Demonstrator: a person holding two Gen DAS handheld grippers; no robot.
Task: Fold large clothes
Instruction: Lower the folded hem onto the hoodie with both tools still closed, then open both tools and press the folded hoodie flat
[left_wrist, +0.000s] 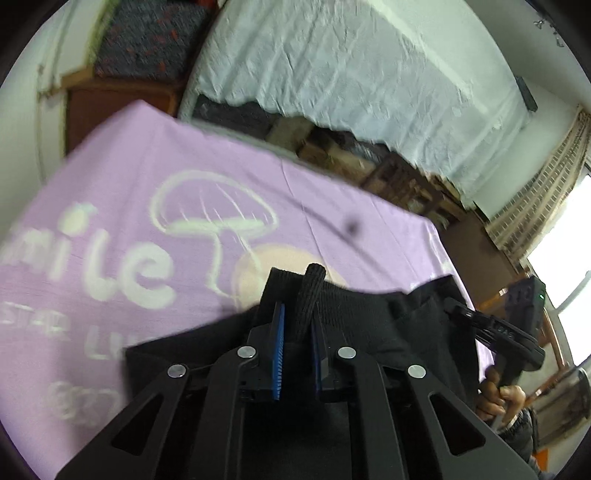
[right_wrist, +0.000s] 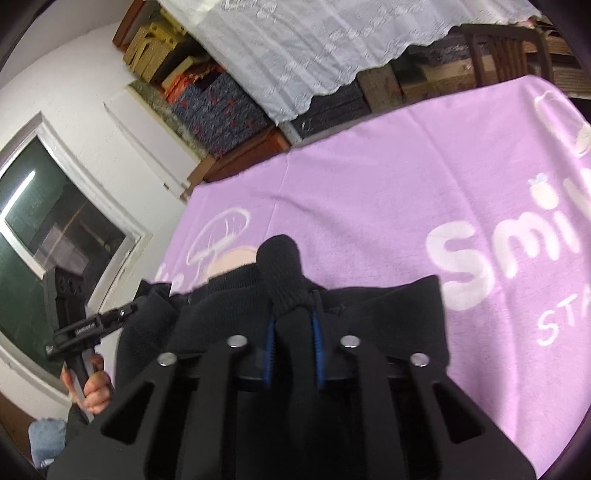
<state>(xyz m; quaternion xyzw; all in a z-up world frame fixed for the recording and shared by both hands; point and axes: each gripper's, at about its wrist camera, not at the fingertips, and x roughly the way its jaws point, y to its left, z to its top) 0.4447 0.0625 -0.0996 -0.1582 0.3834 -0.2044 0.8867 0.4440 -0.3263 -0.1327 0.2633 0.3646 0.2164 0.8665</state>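
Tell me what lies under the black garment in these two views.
The black garment lies on a lilac printed blanket, pinched by the left tool and the right tool. Part of a mushroom print shows beside it; what is under the blanket is hidden.

You are looking across a lilac blanket (right_wrist: 369, 192) printed with white lettering and a mushroom (left_wrist: 214, 206). Beyond it, a white lace cloth (right_wrist: 314, 48) is hanging over stacked boxes (right_wrist: 399, 85). White walls (right_wrist: 74, 74) are enclosing the room, a dark window (right_wrist: 55, 221) is reflecting a strip light, and daylight is pouring past a curtain (left_wrist: 543, 184).
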